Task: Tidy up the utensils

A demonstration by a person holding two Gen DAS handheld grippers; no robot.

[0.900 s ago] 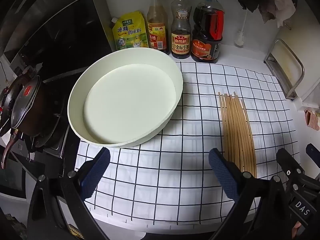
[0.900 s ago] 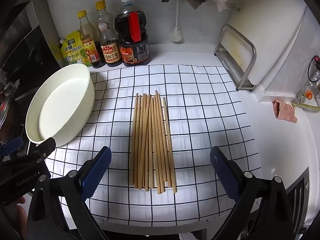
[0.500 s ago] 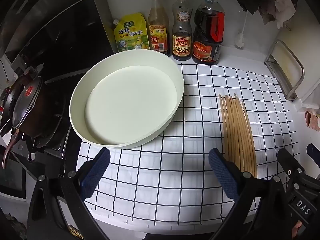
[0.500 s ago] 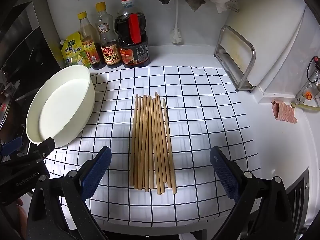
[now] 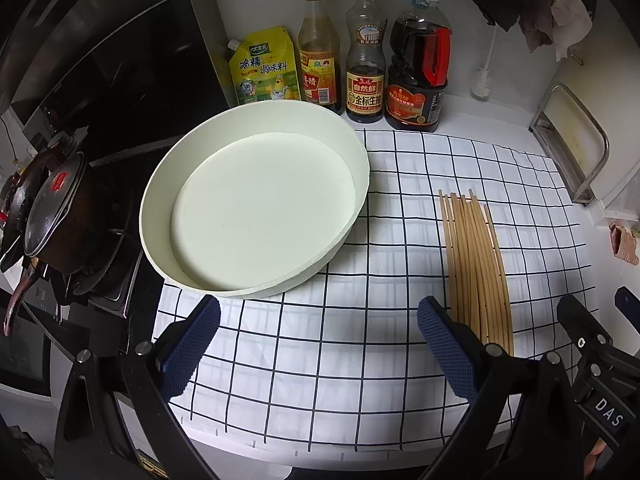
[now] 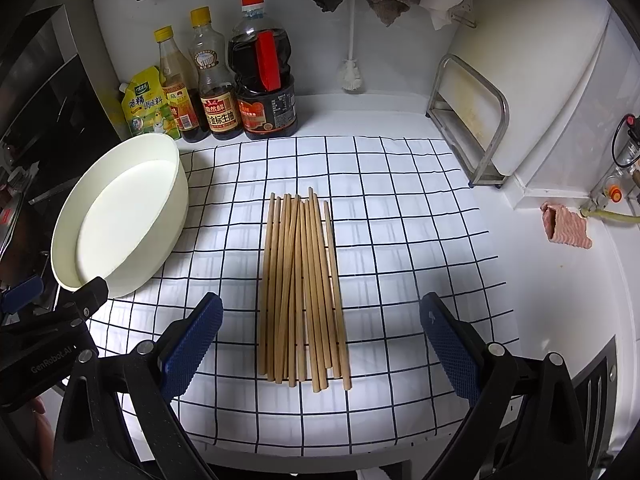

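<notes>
Here both hand-held grippers, left [image 5: 318, 344] and right [image 6: 322, 346], gape wide, gripping nothing. Chopsticks [image 6: 304, 292] lie bundled on the checked cloth [image 6: 400, 240]; white basin [image 5: 256, 200] sits far left

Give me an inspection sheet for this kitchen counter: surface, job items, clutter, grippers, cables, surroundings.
Surface: white cloth with black grid lines, lying flat on a white counter.
Job's things: bundle of bamboo chopsticks lying side by side on the cloth; round pale shallow basin, nothing in it, to their left.
Clutter: yellow seasoning pouch and three sauce bottles at the back wall; pink rag at right.
Grippers: left gripper open over bare cloth; right gripper open, chopsticks ahead between its fingers, untouched.
Cables: black wire loop at far right.
Surroundings: dark lidded pot on the stove at left; metal rack at right.
</notes>
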